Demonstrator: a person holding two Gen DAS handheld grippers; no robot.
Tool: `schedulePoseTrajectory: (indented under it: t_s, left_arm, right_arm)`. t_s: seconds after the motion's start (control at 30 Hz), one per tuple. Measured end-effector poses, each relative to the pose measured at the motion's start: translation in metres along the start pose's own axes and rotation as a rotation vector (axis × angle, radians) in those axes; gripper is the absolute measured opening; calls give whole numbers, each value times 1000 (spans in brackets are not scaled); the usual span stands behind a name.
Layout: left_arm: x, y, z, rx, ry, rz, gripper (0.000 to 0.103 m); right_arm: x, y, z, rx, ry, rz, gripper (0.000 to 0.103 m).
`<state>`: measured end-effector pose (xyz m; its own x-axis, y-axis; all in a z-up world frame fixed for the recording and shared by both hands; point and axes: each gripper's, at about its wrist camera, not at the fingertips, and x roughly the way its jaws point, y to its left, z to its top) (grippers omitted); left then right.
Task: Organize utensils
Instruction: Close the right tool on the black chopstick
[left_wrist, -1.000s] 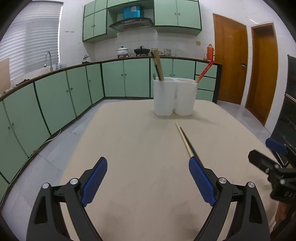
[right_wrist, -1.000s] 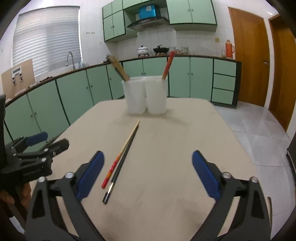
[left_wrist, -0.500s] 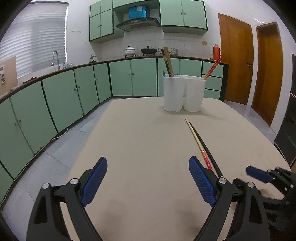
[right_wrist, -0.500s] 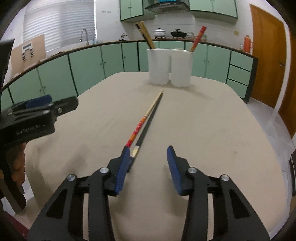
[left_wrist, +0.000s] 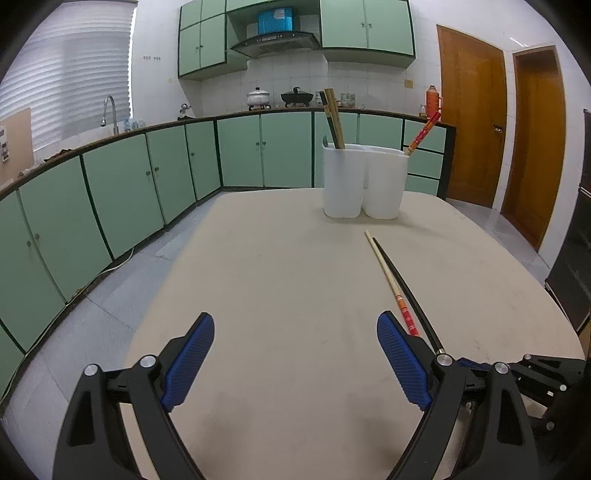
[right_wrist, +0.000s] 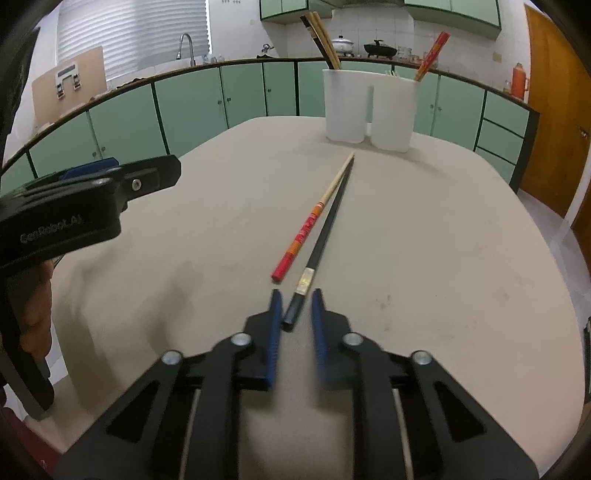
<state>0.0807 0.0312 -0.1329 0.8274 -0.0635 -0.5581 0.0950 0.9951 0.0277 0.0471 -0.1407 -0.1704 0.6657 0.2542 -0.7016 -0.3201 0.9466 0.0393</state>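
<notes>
So the left claw (left_wrist: 295, 354) sits wide open, blue pads spread apart over the near edge of the beige desk (left_wrist: 280, 280), nothing between them. Toward the far edge there's a white double holder (left_wrist: 364, 182), with dark and wooden chopsticks (left_wrist: 332, 118) in its left cup and a red chopstick (left_wrist: 423, 133) in its right one. A red-and-cream chopstick (left_wrist: 391, 284) and a black chopstick (left_wrist: 406, 290) lie side by side near the right pad. The right claw (left_wrist: 546, 373) peeks in at the near right corner; can't tell its state.
</notes>
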Motion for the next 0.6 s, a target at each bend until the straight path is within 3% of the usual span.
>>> schedulePoseTrajectory:
  t_s: [0.3,0.6]
  left_arm:
    - [5,-8,-1,9,22,-29,88]
    - [21,-22,-8,10,94,-60,88]
  right_arm:
    - [-2,-34,1,124,-8,-65,6]
    - [-7,-73,0,224,-20,-148,6]
